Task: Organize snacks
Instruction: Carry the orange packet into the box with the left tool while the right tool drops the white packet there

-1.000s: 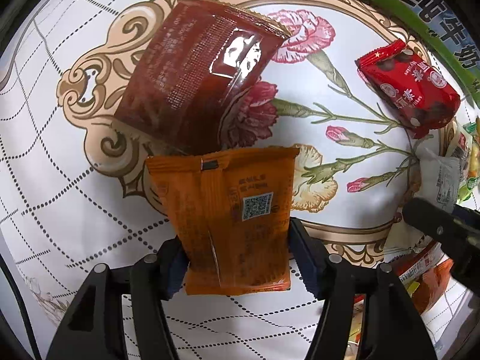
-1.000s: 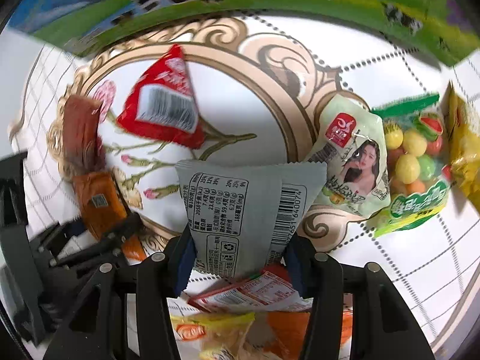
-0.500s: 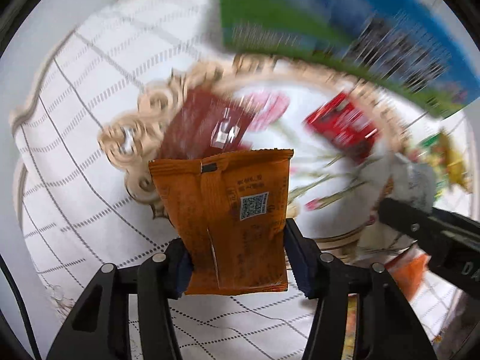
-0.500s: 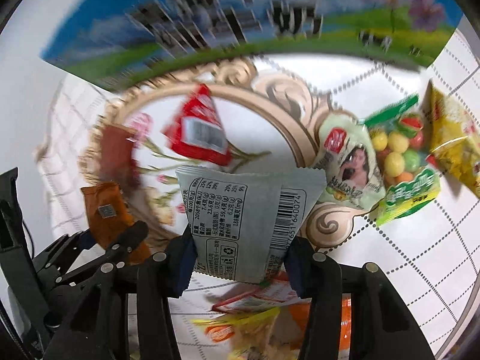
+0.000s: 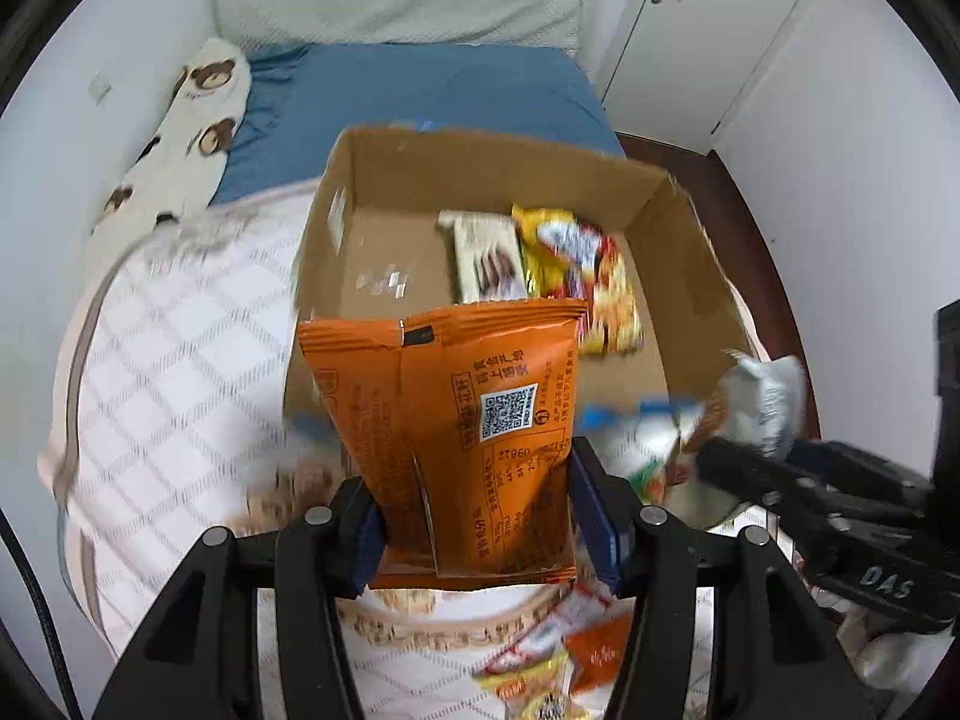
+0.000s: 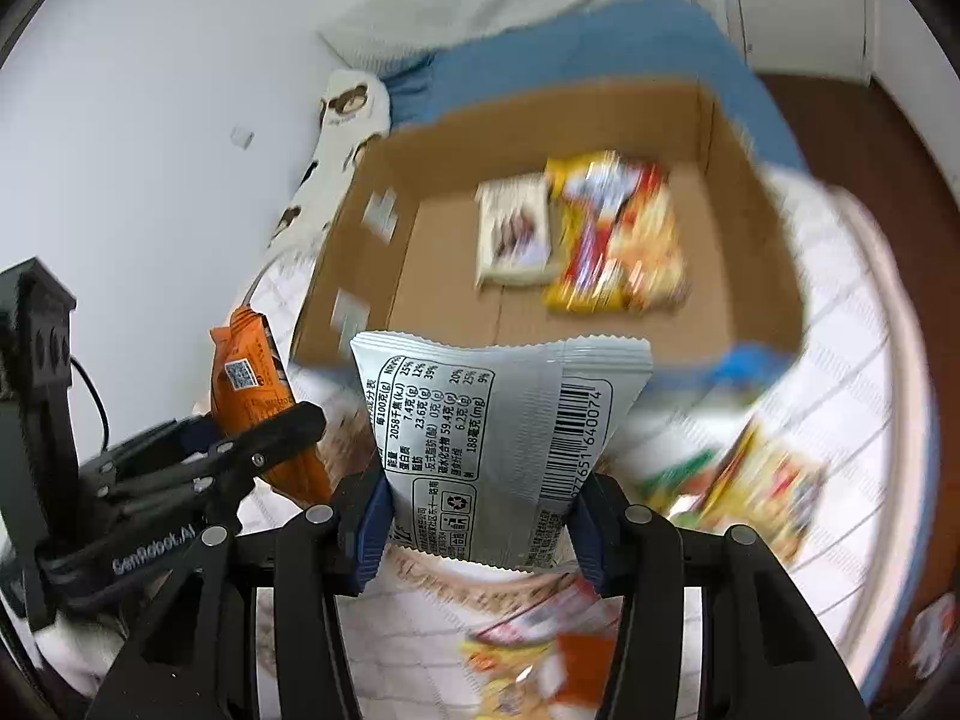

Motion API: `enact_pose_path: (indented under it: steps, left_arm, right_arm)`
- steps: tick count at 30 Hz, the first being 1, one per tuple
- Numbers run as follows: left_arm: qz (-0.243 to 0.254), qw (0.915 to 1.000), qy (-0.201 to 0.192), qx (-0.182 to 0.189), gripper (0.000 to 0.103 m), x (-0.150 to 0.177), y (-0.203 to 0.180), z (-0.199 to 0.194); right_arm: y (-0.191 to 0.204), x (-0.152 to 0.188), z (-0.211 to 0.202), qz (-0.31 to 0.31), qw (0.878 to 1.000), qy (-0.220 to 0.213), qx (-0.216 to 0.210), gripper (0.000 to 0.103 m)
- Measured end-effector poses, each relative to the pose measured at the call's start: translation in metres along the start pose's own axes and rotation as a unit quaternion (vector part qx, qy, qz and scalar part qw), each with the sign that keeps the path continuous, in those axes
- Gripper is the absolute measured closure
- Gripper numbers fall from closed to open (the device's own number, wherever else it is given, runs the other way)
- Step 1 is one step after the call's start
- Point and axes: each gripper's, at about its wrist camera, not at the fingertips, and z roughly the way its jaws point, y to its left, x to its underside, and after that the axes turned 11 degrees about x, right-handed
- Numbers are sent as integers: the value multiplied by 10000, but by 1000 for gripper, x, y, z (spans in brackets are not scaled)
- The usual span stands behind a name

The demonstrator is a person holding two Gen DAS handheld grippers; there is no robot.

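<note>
Motion blur smears the snacks lying in the cardboard box so their labels can't be read, the orange packet hides the box's near wall, and the loose packets below are just mush.

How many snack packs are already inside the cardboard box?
2: a pale pack lies on the floor of the cardboard box, and a yellow-and-red pack sits right of it. The box's near corners are hidden.

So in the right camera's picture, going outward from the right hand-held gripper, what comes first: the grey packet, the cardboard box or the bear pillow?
1. Grey packet, clamped in the right hand-held gripper.
2. Cardboard box, just ahead.
3. Bear pillow, beyond, upper left.
</note>
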Motion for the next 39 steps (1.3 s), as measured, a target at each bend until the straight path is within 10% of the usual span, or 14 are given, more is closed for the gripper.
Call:
enact_pose_path:
  steps: [8,20,24,27,29,39]
  left_arm:
    - [-120,9975,680,-178,51,-88,34,61]
    - [-251,9807,1850,-577,50,-137,82,156]
    - [-320,9787,1949,-552,46,-141,90,169]
    - [-348,9802,1898,-447,17,-145,93,171]
    - [-294,9820,1789,-528,15,-146,93,169]
    - [-357,9922,1103,-467,15,-133,85,126]
  right_arm:
    - [-2,-86,26,-233,9987,181,404,50]
    - [25,-114,132,-385,9882,1446,324,50]
    - [31,-115,156,-450,9803,1909,223,49]
    - [30,-114,171,-428,9743,2198,226,28]
    - [30,-116,172,-461,9754,2123,373,14]
    - [16,-121,145,-300,9824,1713,675,14]
